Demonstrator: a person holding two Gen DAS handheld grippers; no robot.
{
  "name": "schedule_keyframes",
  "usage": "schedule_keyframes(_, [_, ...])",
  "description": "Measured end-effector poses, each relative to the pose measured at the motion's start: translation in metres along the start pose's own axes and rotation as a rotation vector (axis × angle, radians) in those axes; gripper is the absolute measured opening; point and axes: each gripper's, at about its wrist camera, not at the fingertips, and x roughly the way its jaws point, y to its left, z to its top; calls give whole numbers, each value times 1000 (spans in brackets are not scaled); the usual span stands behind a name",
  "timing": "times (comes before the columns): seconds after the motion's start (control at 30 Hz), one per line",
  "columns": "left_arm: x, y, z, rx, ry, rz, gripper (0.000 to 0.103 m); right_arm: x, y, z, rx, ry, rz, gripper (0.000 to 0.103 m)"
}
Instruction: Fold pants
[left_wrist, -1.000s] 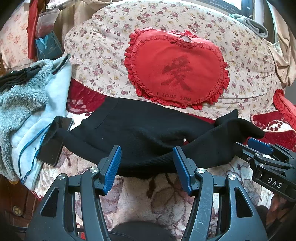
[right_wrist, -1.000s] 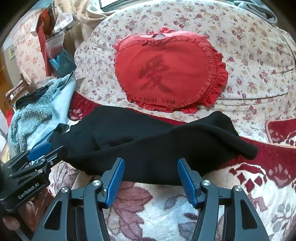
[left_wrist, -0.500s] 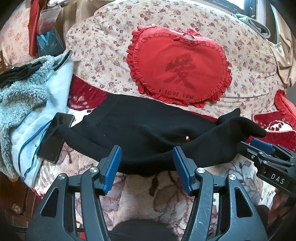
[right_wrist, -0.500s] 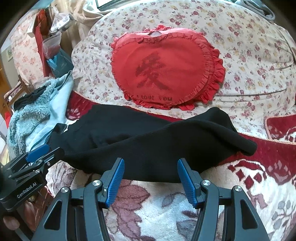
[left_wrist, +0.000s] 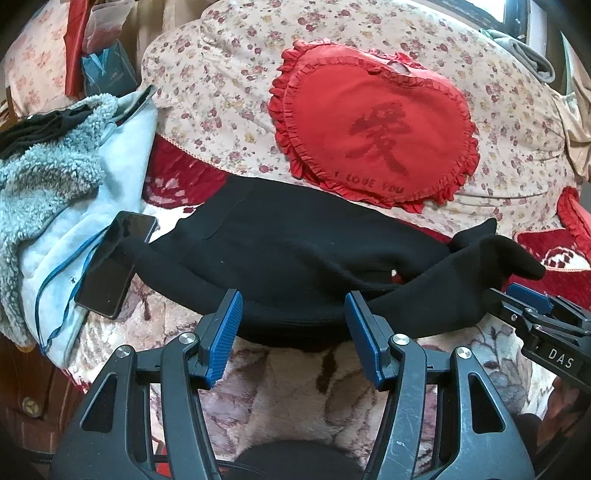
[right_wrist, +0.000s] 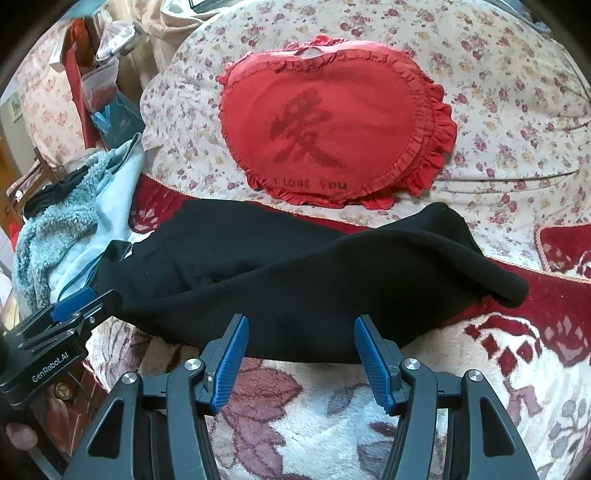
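both the left gripper (left_wrist: 293, 334) and right gripper (right_wrist: 301, 362) hang open, empty, above the black pants' (right_wrist: 280, 280) near edge; next, i'd say, each must pinch that edge

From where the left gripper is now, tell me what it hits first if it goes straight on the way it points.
Most likely the black pants: their near folded edge lies right ahead of the left gripper, whose jaws stand open. Depth is unclear, so it may brush the patterned blanket just before them.

Black pants (right_wrist: 295, 273) on blanket (right_wrist: 332, 417); right gripper (right_wrist: 301, 338) jaws apart near hem.
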Motion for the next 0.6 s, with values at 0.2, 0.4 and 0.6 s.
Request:
schedule_keyframes(0.2, [5, 23, 1, -42, 17, 12, 58, 5, 10, 9, -59, -4, 59, 58])
schedule_keyframes(0.4, [12, 56, 6, -120, 35, 28, 58, 18, 49, 22, -322, 55, 176, 58])
schedule_keyframes(0.6, [35, 86, 10, -203, 80, 37, 58, 49, 90, 23, -652, 153, 219, 58])
